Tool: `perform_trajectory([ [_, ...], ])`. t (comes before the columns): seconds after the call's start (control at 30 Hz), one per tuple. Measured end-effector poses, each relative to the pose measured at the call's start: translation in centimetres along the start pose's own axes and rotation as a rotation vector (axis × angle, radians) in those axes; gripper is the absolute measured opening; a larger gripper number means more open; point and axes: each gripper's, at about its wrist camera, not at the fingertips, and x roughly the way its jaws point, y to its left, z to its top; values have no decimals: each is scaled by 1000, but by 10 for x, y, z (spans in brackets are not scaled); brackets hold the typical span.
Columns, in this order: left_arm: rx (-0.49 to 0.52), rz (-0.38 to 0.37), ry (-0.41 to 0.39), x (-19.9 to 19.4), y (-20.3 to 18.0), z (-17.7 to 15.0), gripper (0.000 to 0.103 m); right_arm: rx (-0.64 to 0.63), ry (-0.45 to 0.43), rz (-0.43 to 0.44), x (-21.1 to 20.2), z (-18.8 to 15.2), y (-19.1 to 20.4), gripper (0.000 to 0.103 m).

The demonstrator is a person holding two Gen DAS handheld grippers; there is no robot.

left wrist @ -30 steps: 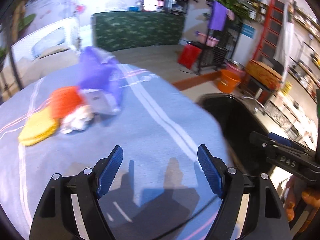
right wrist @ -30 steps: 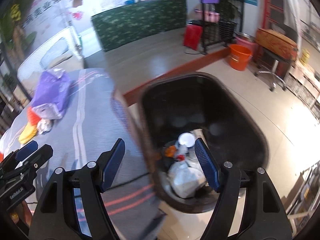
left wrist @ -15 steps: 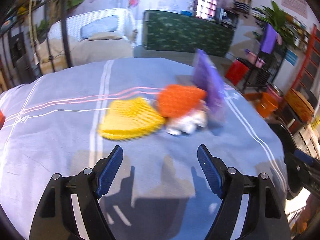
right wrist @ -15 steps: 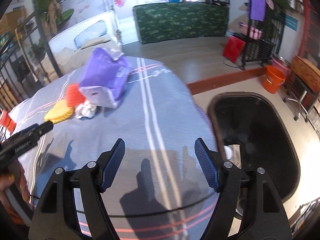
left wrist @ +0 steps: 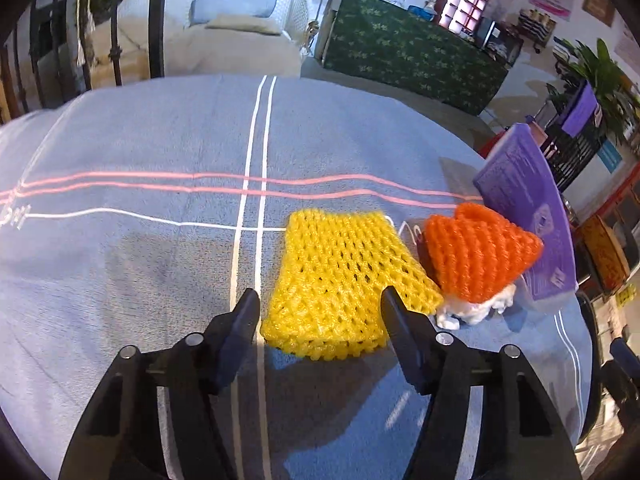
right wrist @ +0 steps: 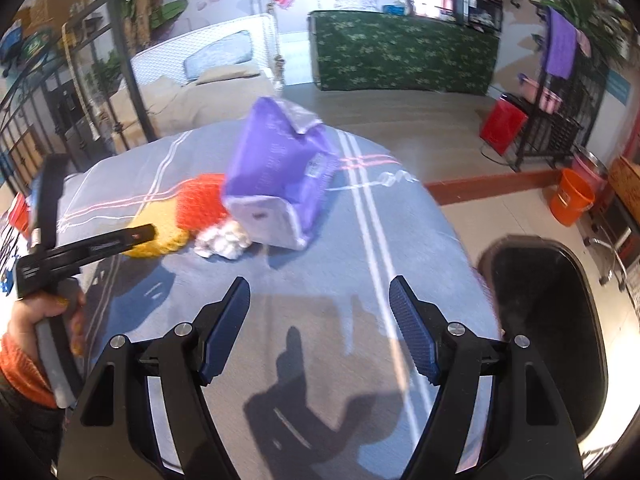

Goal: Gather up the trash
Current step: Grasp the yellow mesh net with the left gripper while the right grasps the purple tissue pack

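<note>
A yellow foam net [left wrist: 336, 276] lies flat on the blue-grey striped cloth [left wrist: 120, 240]. My left gripper [left wrist: 320, 300] hangs just over the net's near end, jaws closing, and the net lies between the fingertips without being pinched. To its right sit an orange foam net [left wrist: 476, 256], a crumpled white tissue [left wrist: 476, 312] and a purple bag [left wrist: 528, 212]. My right gripper [right wrist: 320, 292] stands open over bare cloth [right wrist: 360, 240], short of the purple bag [right wrist: 276, 176] and the tissue [right wrist: 224, 240]. At its right the black trash bin [right wrist: 548, 320] stands beside the table.
A hand [right wrist: 40, 312] holds the left gripper [right wrist: 148, 236] at the left of the right wrist view. On the floor beyond the table stand an orange bucket [right wrist: 570, 196], a red bin [right wrist: 502, 124] and a green-covered counter [right wrist: 404, 52].
Both views swung away from the black bin onto the table. The left gripper came up to the yellow net and its jaws narrowed. The right gripper stayed open.
</note>
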Motion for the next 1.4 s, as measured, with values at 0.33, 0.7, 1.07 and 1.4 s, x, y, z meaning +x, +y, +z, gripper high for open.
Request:
perform_trajectory([
  [0.33,27,-33,-54,-7,-10,-8,19,-48,12,25,22,17,34,72],
  [0.7,-16,-32,-138,-43,-5,-10,18,-58,19,-31,52,40,42,63],
  [1.07,-24,-57,-128,-45,-11,-19,18,-45,6,-95,62,41,31,11],
  [1.4,12,-85,-161,-66,-28,-32,18,4,-32,-101,9,17,-4,8],
])
